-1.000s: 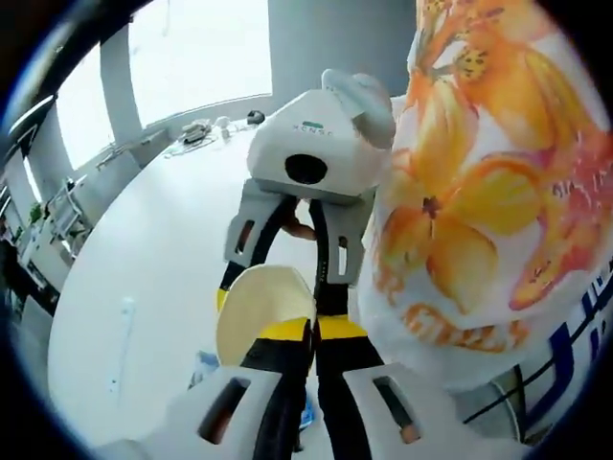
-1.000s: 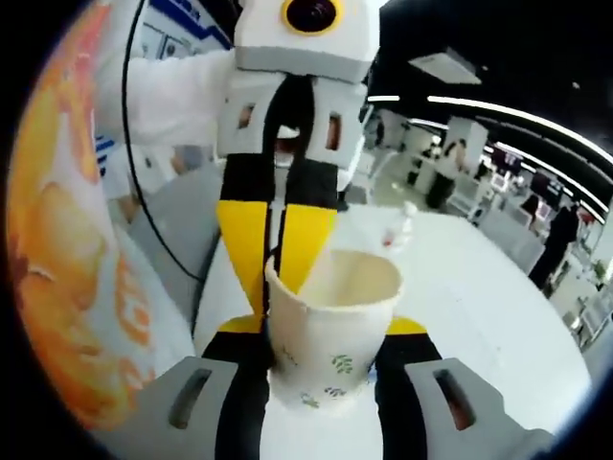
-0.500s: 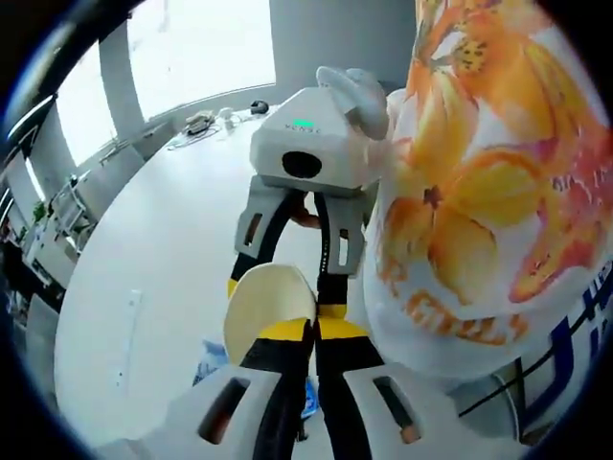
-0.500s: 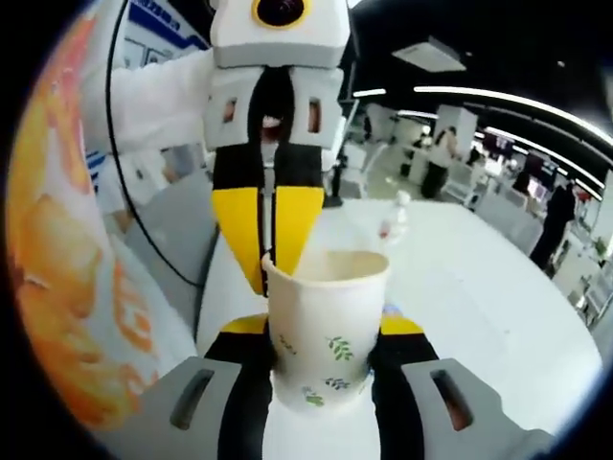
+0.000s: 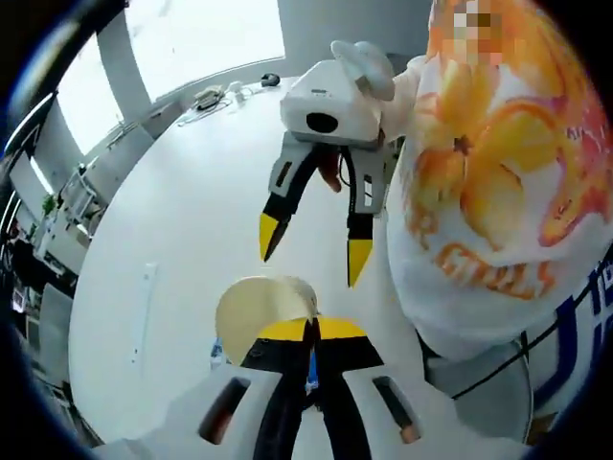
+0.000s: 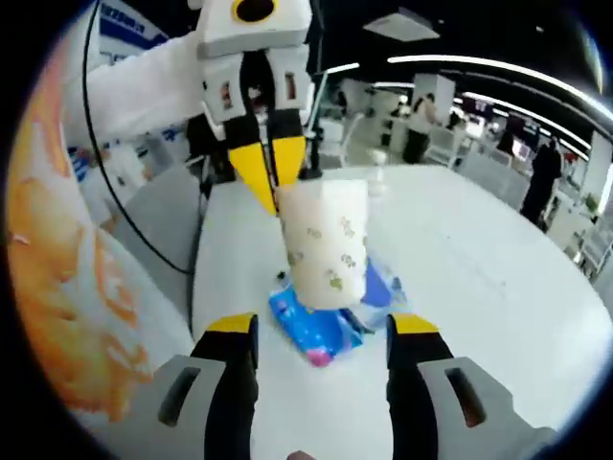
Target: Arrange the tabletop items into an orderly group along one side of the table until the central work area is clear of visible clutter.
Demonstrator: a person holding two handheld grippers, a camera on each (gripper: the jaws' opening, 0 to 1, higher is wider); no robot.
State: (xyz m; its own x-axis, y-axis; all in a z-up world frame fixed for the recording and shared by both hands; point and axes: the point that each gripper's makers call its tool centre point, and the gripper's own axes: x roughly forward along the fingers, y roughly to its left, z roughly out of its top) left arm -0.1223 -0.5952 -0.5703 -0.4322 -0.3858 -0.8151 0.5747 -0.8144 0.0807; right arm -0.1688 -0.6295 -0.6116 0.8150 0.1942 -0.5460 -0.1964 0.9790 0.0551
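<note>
So the paper cup (image 6: pixel 328 244) is pinched by its rim between the closed jaws of the left gripper (image 5: pixel 311 331) and held upright above the white table (image 6: pixel 498 287), mouth up, long axis vertical. The right gripper (image 6: pixel 321 331) is spread wide with nothing held, just short of the cup. Under the cup a blue packet (image 6: pixel 330 321) is seen lying flat on the table. Further off, a bottle (image 6: pixel 376 180) can be made out. In the left gripper view, the cup's cream inside is shown, and a floral shirt (image 5: pixel 498 182).
</note>
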